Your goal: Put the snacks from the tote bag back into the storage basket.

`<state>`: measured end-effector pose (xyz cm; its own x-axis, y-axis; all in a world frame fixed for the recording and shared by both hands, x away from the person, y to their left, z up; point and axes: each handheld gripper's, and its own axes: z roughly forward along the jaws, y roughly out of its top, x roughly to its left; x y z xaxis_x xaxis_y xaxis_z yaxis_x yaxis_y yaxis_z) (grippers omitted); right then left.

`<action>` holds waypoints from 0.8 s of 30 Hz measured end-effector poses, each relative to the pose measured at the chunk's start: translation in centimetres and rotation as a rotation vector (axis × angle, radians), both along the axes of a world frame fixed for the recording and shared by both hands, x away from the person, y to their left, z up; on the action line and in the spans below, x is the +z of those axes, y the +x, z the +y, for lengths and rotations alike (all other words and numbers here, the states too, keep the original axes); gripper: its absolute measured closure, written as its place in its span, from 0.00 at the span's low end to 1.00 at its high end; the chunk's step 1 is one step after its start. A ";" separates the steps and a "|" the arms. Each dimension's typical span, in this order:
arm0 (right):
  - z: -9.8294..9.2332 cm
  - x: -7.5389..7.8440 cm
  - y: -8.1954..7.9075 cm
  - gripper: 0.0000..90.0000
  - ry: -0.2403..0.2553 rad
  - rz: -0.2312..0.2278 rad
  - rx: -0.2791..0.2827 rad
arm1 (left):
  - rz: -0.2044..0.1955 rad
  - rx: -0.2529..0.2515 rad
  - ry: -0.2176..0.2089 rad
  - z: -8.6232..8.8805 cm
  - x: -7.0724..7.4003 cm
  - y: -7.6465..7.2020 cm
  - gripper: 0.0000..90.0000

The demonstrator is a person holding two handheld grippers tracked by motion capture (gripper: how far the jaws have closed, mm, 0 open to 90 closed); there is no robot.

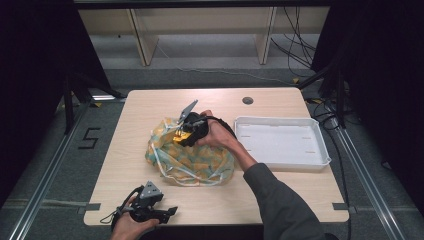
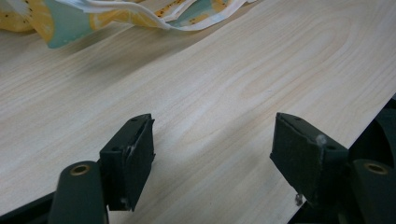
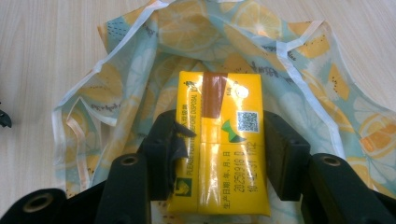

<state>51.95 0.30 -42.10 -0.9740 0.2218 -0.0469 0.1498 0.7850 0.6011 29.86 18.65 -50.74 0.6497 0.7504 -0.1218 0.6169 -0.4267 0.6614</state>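
From up high we can barely make out the yellow packet (image 1: 181, 134): the right gripper (image 1: 186, 134) and the hand around it cover most of it, so it's just a yellow sliver over the lemon-print bag (image 1: 192, 159). The right gripper view sorts that out for us. There the packet (image 3: 219, 135) sits squarely between the two jaws, both pads pressed against its long sides, so we'd call it clamped about half open on the packet, right above the bag's (image 3: 299, 70) open mouth. The packet's lower end is cut off by the frame. The left gripper (image 1: 167, 212) rests at the table's (image 1: 280, 197) near edge, jaws spread wide with only bare wood between them.
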 end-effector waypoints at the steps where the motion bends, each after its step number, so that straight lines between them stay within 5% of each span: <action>1: 0.0 0.0 0.0 0.59 0.004 0.001 0.000 | 0.000 0.000 0.000 0.0 0.0 0.0 0.33; 11: -0.1 1.0 -0.4 0.59 0.024 -0.035 0.018 | 0.004 0.019 -0.006 0.0 0.0 0.0 0.33; 24: -1.0 6.6 -1.0 0.59 0.084 -0.082 0.026 | -0.003 0.020 -0.003 0.1 0.0 0.0 0.33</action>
<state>50.92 -0.65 -35.49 -0.9731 0.2027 -0.1094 0.0772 0.7345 0.6742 29.90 18.72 -50.72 0.6349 0.7629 -0.1224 0.6233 -0.4121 0.6645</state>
